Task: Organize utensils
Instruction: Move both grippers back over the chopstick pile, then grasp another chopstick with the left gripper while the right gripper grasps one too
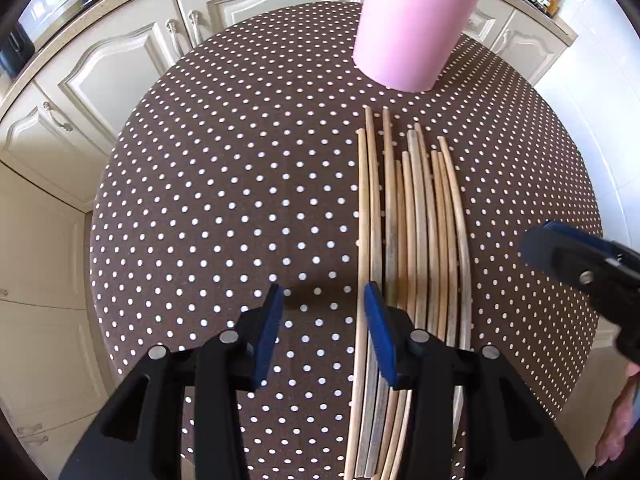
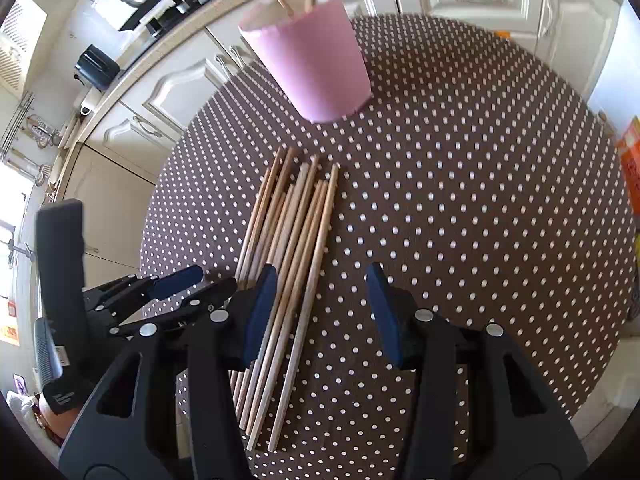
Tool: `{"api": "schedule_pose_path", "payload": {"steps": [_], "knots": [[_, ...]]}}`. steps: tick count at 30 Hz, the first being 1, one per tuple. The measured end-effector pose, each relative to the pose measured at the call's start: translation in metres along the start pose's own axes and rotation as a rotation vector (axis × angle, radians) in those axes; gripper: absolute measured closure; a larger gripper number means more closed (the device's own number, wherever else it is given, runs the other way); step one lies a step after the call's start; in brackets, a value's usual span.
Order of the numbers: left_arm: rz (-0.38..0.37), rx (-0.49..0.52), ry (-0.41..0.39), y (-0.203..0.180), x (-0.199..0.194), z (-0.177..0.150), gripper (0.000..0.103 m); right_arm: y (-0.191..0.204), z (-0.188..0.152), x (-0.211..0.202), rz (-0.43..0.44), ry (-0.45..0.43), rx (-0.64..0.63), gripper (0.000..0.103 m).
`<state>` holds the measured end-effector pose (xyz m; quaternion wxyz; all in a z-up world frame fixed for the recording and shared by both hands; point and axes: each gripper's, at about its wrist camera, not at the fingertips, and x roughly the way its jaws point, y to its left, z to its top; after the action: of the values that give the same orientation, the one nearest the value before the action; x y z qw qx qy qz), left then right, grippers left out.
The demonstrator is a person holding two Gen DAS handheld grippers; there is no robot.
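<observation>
Hovering over wooden chopsticks [image 1: 412,240], left hand-held gripper [image 1: 324,332] and right hand-held gripper [image 2: 320,312] both apart, empty.

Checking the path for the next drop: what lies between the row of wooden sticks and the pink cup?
Only bare dotted tablecloth between wooden sticks and pink cup, in both wrist views.
</observation>
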<state>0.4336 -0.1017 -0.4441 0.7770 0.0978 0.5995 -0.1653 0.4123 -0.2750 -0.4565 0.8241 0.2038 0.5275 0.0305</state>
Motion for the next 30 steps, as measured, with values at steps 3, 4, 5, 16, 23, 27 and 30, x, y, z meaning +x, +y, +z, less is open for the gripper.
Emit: {"api": "schedule_pose_path", "payload": {"steps": [3, 4, 5, 16, 23, 27, 30], "knots": [[-0.004, 0.015, 0.005, -0.002, 0.002, 0.0, 0.061, -0.001, -0.002, 0.006, -0.009, 0.025, 0.012, 0.056], [-0.002, 0.024, 0.009, -0.005, 0.003, 0.002, 0.061, -0.001, -0.002, 0.008, -0.012, 0.036, 0.015, 0.056], [0.001, 0.031, 0.012, -0.008, 0.004, 0.005, 0.061, -0.001, -0.003, 0.01, -0.016, 0.046, 0.018, 0.056], [0.056, 0.06, 0.037, -0.021, 0.01, 0.019, 0.064, 0.009, -0.003, 0.038, -0.07, 0.172, 0.019, 0.057], [0.039, 0.001, 0.05, -0.009, 0.007, 0.012, 0.072, 0.03, 0.005, 0.054, -0.143, 0.223, -0.022, 0.069], [0.028, -0.018, 0.052, -0.004, 0.009, 0.014, 0.072, 0.05, 0.005, 0.062, -0.229, 0.242, -0.078, 0.069], [0.032, -0.021, 0.049, 0.008, 0.013, 0.018, 0.072, 0.068, 0.002, 0.069, -0.276, 0.244, -0.147, 0.067]]}}
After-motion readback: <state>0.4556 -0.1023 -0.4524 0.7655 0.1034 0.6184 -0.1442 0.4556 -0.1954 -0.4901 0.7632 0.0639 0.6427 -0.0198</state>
